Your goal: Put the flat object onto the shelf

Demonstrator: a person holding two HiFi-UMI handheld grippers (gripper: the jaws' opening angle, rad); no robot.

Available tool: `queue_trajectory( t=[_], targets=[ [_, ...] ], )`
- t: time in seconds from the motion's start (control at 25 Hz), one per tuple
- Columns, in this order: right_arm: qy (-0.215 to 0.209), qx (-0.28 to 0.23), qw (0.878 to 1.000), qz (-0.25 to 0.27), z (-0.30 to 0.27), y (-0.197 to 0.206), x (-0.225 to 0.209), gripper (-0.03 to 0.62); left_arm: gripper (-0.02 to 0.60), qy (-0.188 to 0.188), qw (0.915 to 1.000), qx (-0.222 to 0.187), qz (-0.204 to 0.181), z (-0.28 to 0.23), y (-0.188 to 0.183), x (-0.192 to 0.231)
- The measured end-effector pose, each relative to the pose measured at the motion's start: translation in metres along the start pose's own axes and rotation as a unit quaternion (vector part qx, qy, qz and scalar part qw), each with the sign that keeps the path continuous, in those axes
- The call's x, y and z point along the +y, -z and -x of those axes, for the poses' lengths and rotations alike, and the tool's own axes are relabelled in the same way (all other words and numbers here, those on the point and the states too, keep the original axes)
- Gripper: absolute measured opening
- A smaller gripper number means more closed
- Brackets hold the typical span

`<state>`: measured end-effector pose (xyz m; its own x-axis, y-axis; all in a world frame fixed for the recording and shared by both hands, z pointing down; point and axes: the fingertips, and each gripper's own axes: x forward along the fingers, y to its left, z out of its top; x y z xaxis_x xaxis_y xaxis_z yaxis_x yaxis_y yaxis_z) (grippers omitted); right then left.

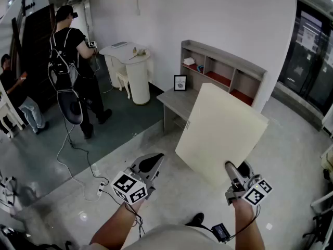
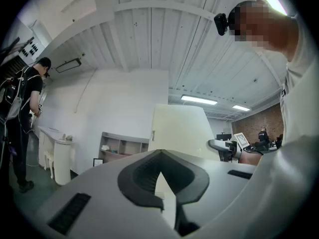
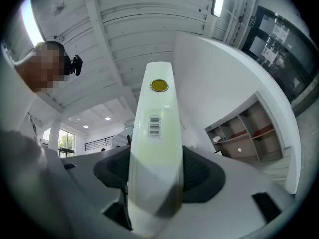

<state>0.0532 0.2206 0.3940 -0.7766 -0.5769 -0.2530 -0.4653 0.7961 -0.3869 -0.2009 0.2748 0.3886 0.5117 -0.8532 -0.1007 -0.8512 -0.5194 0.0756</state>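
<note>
Board (image 1: 221, 129), large, cream and flat, held up off the pale floor (image 1: 291, 155) and tilted, upper edge towards the shelf (image 1: 223, 69) but well apart from it. Right gripper (image 1: 232, 166) clamped on the lower edge of the board, jaws set wide, one pad pressed on each face. From the right gripper view, board seen edge-on (image 3: 154, 148), rising straight out from between the jaws, with a barcode sticker (image 3: 155, 126) and a round yellow dot (image 3: 159, 85) on its narrow side. Left gripper (image 1: 150, 164) lower left of the board, not touching it, jaws drawn together with nothing between them.

Shelf grey, against the white wall, split into open compartments, some with red floors. Low grey bench (image 1: 174, 100) just in front of it, partly hidden behind the board, with a small framed picture (image 1: 180, 83) upright on top. Further left, a white round table (image 1: 132, 61) and a person (image 1: 70, 51) in black standing beside it, back turned.
</note>
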Motion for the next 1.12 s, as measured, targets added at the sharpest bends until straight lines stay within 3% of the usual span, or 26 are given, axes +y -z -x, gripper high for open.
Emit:
queue_trajectory(
  t=[0.48,1.12],
  targets=[
    [0.004,-0.012,1.0,-0.006,0.007,-0.018,-0.066,0.289,0.014,0.009,0.9999,0.007,0.011,-0.074,0.019,-0.001],
    [0.007,0.001,1.0,0.013,0.018,-0.083,-0.229,0.288,0.014,0.011,0.9997,0.012,0.017,-0.258,0.048,-0.027]
  ],
)
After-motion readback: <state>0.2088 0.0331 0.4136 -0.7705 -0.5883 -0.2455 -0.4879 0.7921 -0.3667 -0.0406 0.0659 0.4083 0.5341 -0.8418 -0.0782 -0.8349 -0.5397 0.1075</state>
